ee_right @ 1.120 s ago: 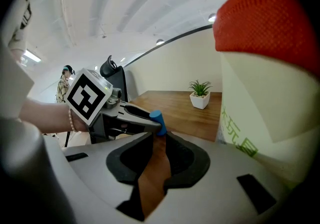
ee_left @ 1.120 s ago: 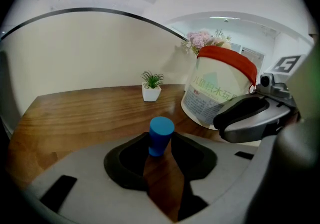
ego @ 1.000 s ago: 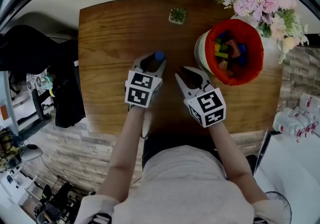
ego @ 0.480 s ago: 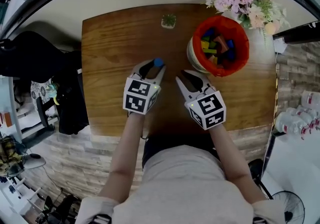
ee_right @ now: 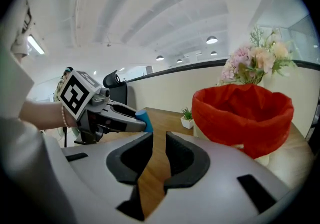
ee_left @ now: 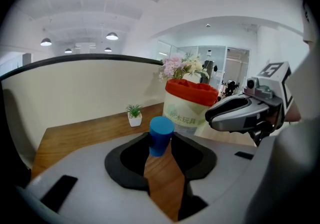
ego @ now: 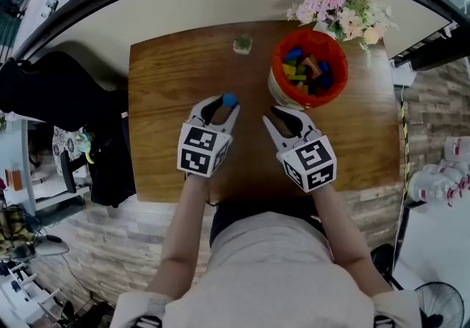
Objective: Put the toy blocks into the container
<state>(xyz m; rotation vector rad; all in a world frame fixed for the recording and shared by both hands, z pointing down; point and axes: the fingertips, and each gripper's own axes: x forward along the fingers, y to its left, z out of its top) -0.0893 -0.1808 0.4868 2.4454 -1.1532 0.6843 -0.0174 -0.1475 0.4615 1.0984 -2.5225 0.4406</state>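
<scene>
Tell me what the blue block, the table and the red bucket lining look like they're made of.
Blue block: probably painted wood, matte even colour, though plastic is possible.
Table: wood or wood veneer, visible grain, slight sheen.
Red lining: likely thin plastic bag, crinkled soft folds.

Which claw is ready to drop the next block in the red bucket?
Left. The left claw grips the blue block, so it probably only needs to reach over the bucket. The right claw is nearer the bucket, but nothing is between its jaws.
</scene>
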